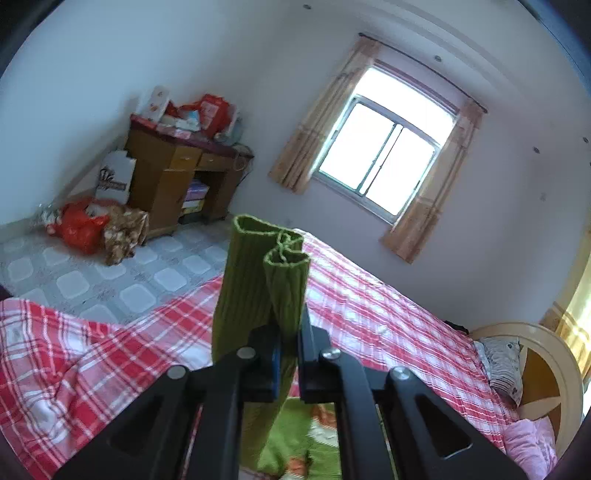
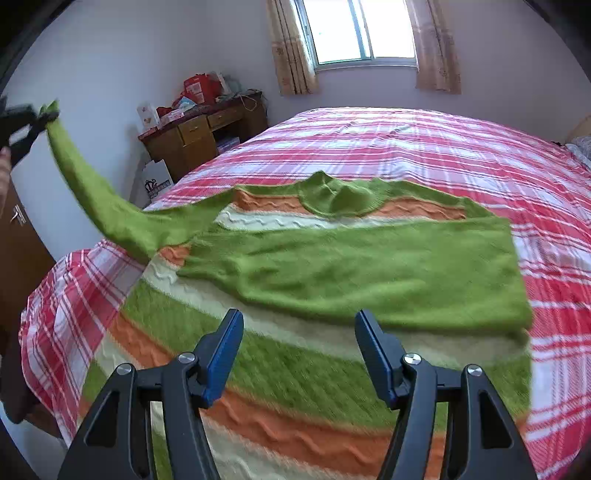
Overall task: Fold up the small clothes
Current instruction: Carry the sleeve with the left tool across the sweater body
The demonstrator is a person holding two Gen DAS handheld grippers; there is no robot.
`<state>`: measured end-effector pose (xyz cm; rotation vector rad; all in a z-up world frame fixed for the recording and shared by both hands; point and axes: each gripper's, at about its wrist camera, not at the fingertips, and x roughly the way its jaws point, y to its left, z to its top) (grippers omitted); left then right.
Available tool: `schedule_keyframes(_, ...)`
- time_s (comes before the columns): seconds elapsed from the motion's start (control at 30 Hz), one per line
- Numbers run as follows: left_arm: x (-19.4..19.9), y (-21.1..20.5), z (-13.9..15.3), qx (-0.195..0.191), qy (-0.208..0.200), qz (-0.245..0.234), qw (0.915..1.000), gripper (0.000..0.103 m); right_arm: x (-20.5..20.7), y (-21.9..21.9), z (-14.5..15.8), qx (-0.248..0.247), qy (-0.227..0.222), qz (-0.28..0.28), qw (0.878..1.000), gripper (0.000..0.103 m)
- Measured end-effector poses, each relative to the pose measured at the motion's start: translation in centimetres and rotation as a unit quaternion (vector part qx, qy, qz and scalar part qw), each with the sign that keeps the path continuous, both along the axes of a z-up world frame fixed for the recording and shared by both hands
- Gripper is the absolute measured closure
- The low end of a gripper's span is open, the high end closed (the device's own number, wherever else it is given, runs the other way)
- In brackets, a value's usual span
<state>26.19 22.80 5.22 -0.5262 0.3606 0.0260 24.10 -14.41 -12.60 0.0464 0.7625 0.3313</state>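
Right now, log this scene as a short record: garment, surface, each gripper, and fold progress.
garment: striped green, orange and cream sweater, lying flat
surface: bed with red plaid cover
right sleeve: already folded across the chest
left sleeve: lifted off the bed, stretched up to the side
left gripper: shut on the ribbed cuff of the left sleeve
right gripper: open, nothing between the pads, above the sweater's lower body
fold progress: one sleeve in, second sleeve not yet laid across
background: wooden desk, curtained window
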Motion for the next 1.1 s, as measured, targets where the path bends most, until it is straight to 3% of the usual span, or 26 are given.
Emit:
schedule_keyframes(0.47, 1.9, -9.7, 3.0, 0.035, -0.013, -0.080, 0.9961, 0.097, -3.6, -3.0, -1.5, 0.011, 0.012, -0.005, 1.000, 0.039)
schedule_keyframes(0.73, 2.9, -17.5, 3.3, 0.088, -0.032, -0.126, 0.9876, 0.097, -4.7, -3.7, -2.6, 0.018, 0.016, -0.005, 1.000, 0.039)
schedule_keyframes(0.93, 3.9, -27.0, -1.5, 0.186, -0.026, -0.160, 0.9690, 0.097, -5.2, -5.4, -3.4, 0.059, 0.019, -0.023, 0.998, 0.039)
schedule_keyframes(1.1, 5.2, -33.8, -8.5, 0.218, 0.030, -0.204, 0.9539, 0.097, -5.8, -6.2, -3.9, 0.090, 0.011, -0.025, 0.996, 0.039)
